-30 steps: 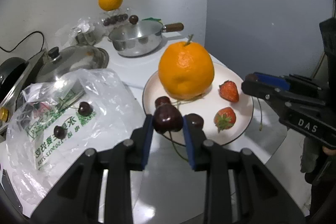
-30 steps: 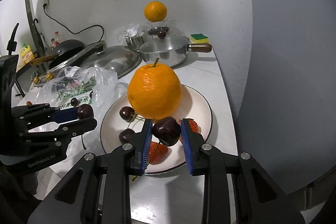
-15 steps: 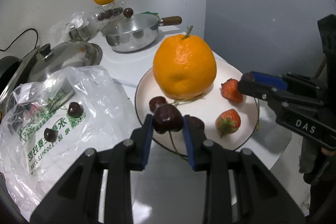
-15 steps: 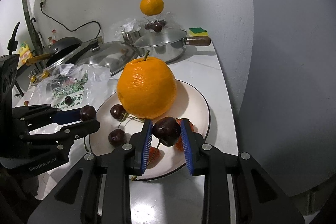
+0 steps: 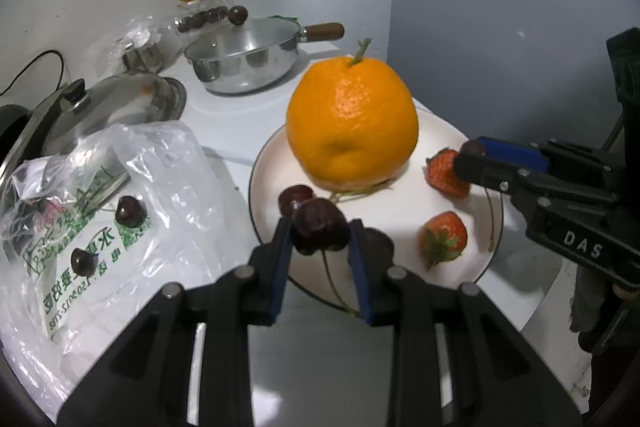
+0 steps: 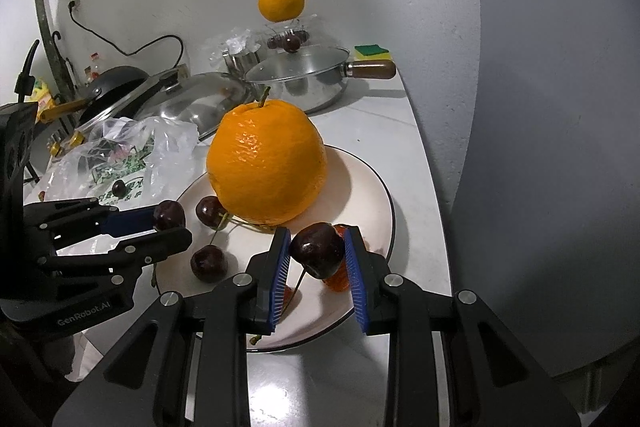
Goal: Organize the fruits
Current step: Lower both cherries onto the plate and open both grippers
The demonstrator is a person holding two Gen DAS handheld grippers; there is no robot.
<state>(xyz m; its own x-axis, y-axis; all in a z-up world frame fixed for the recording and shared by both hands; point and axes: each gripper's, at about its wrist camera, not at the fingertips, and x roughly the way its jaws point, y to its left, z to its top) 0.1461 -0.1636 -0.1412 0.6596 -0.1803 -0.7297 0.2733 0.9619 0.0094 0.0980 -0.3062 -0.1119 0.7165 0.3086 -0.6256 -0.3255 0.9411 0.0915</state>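
**Left wrist view: a cherry in each gripper over the plate**

Left gripper (image 5: pixel 320 233) is closed on a dark cherry (image 5: pixel 319 225), stem hanging down, above the near rim of the white plate (image 5: pixel 380 211). Right gripper (image 6: pixel 317 253) pinches a second cherry (image 6: pixel 318 250) over the plate's right side. On the plate sit a large orange (image 5: pixel 352 131), two strawberries (image 5: pixel 442 239) and loose cherries (image 6: pixel 209 263). A plastic bag (image 5: pixel 100 211) beside the plate carries two more.
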